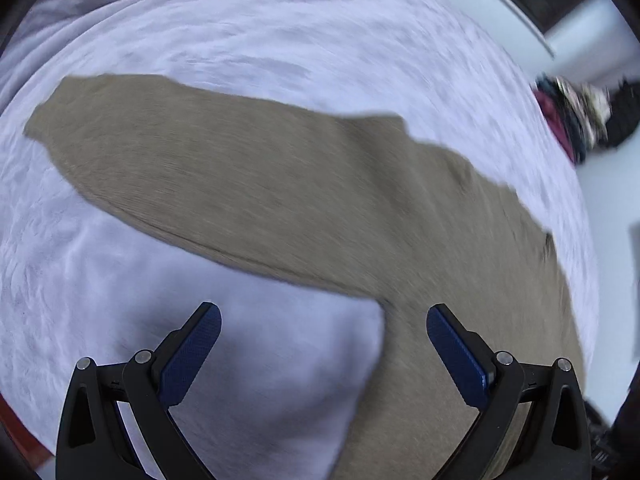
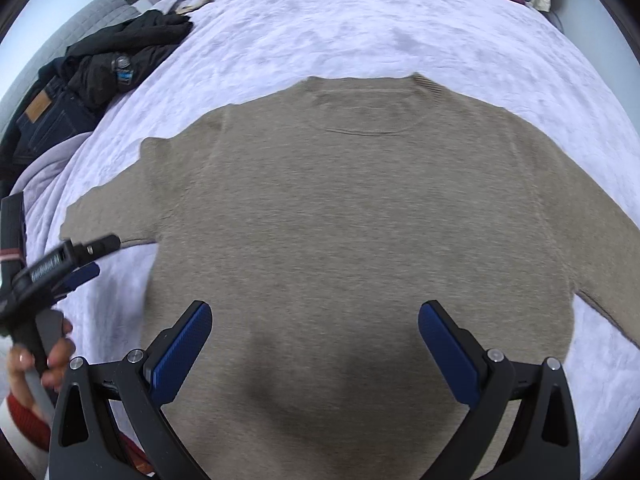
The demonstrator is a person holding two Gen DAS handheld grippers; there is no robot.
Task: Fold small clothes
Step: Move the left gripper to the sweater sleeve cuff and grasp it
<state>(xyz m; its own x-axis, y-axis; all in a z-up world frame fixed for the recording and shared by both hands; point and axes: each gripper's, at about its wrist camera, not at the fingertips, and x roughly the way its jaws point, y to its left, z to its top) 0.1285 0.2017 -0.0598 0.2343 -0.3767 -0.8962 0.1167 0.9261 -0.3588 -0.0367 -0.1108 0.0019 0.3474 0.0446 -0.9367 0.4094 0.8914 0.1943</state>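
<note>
A tan sweater [image 2: 340, 220] lay flat on the lilac blanket [image 2: 340, 20], filling the centre of the right wrist view, collar toward the top of the frame and one sleeve [image 1: 180, 152] stretched toward the left edge. The right gripper [image 2: 314, 328] hovered above the lower body of the sweater, jaws wide and holding nothing. The left gripper [image 1: 324, 332] was equally wide and empty, poised over the spot where sleeve met body (that view was blurred). Judging by this, folding had not begun: the garment was only spread. The next move probably called for pinching the sleeve and carrying it across the body.
</note>
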